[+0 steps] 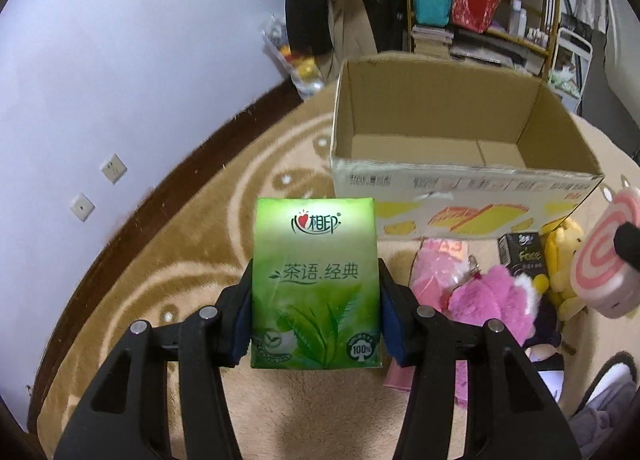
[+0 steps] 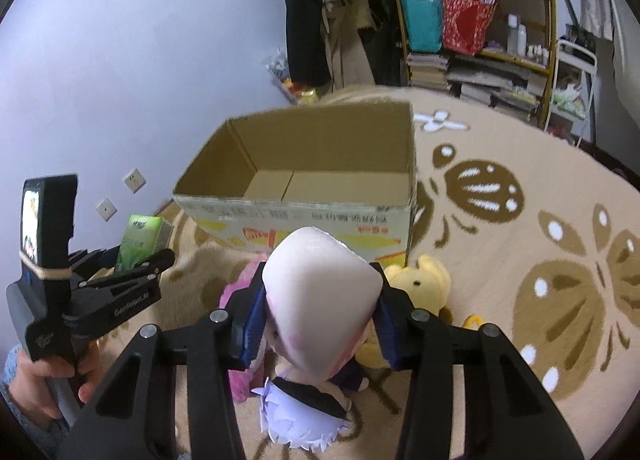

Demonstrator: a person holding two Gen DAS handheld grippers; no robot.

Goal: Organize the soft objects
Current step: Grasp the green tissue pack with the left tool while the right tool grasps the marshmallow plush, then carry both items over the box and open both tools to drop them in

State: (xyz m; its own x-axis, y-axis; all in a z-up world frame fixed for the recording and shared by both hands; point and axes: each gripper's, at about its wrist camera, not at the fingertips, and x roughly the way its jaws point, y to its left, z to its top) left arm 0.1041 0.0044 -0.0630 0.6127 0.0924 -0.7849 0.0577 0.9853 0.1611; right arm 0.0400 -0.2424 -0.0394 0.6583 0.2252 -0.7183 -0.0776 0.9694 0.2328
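Facing both grippers, the empty cardboard box [image 1: 460,180] is seen ahead on the rug. The left gripper [image 1: 316,300] is clamped on the upright green tissue pack [image 1: 314,284]. The right gripper [image 2: 320,312] is clenched on the pink swirl cushion [image 2: 320,284], and looks nearer the box.

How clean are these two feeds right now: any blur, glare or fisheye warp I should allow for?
Left wrist: green tissue pack in the tongs is sharp, its print readable; the cardboard box bows with fisheye warp, and the dim corners are vignetted. Right wrist: the pink plush roll looks soft and slightly washed out; the box rim is smeared.
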